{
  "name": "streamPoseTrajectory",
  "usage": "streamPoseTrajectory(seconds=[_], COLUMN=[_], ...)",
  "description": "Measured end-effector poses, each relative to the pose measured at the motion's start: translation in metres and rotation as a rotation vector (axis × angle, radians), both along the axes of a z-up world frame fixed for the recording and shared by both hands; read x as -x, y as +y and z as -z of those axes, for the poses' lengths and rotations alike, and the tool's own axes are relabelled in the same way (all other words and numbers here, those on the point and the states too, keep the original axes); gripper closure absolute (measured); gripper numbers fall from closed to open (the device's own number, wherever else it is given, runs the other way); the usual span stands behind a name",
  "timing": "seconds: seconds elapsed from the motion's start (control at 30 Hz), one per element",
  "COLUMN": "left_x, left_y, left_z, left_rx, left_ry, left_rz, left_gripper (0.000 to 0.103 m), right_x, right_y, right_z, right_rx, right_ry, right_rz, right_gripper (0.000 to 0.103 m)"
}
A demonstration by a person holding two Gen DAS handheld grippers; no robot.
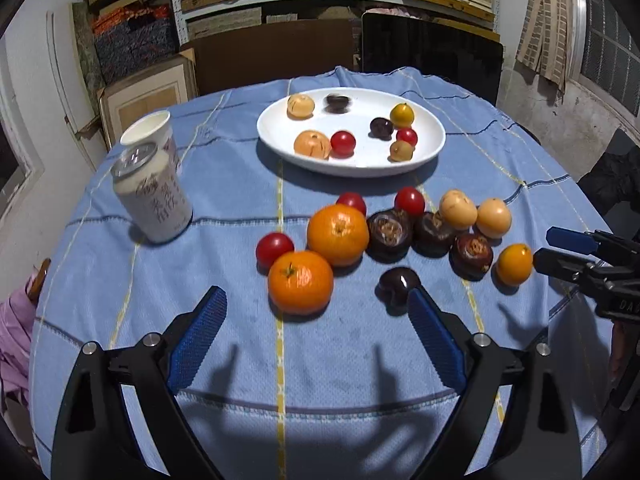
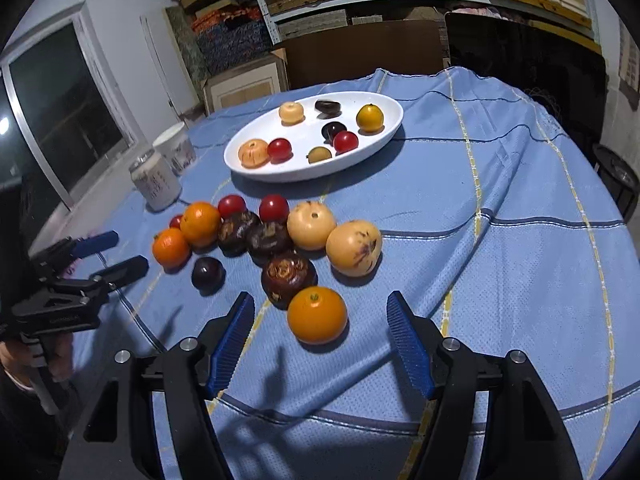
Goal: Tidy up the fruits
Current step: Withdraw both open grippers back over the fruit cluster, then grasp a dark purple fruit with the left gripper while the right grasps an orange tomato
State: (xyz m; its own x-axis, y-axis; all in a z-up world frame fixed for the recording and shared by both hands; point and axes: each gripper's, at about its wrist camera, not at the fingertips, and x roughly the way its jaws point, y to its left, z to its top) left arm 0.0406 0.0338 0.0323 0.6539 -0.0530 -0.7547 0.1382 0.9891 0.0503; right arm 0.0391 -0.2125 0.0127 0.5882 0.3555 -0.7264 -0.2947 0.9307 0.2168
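The task looks about one third done, in my judgement. On the white plate (image 1: 430, 148), which lies at 12 o'clock on the blue tablecloth (image 1: 224, 360), I count eight small fruits: pale orange ones, dark ones, two red tomatoes and one yellow. The larger part is not yet sorted. A loose group of fruits (image 1: 400, 232) lies on the cloth between the plate and the grippers, about thirteen pieces: oranges, dark brown round fruits, red tomatoes, pale yellow fruits and one dark plum.

The left gripper (image 1: 316, 320) hovers with its jaws released and nothing between the pads. An orange (image 1: 300, 282) lies just ahead of it, at 12 o'clock, and the dark plum (image 1: 398, 286) is just beside its right finger.

The right gripper (image 2: 320, 338) also has its jaws apart and holds nothing. A small orange (image 2: 317, 314) lies on the cloth just ahead of the fingertips, and the pads do not touch it.

A can (image 1: 150, 192) and a paper cup (image 1: 148, 128) stand at 10 o'clock, apart from the fruits. What is left, I think, is to bring the loose fruits to the plate one after another.
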Motion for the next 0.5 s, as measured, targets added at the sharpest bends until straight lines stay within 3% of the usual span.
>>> streamPoseTrajectory(seconds=[0.3, 0.5], left_x=[0.007, 0.006], left_y=[-0.002, -0.006], left_z=[0.018, 0.023], left_rx=[-0.002, 0.0], left_ry=[0.068, 0.093], left_rz=[-0.003, 0.015], left_gripper=[0.013, 0.013], right_x=[0.003, -0.006], right_y=[0.025, 0.034], right_z=[0.013, 0.022], right_rx=[0.161, 0.203], right_ry=[-0.035, -0.013], right_rz=[-0.049, -0.058], right_gripper=[0.033, 0.033])
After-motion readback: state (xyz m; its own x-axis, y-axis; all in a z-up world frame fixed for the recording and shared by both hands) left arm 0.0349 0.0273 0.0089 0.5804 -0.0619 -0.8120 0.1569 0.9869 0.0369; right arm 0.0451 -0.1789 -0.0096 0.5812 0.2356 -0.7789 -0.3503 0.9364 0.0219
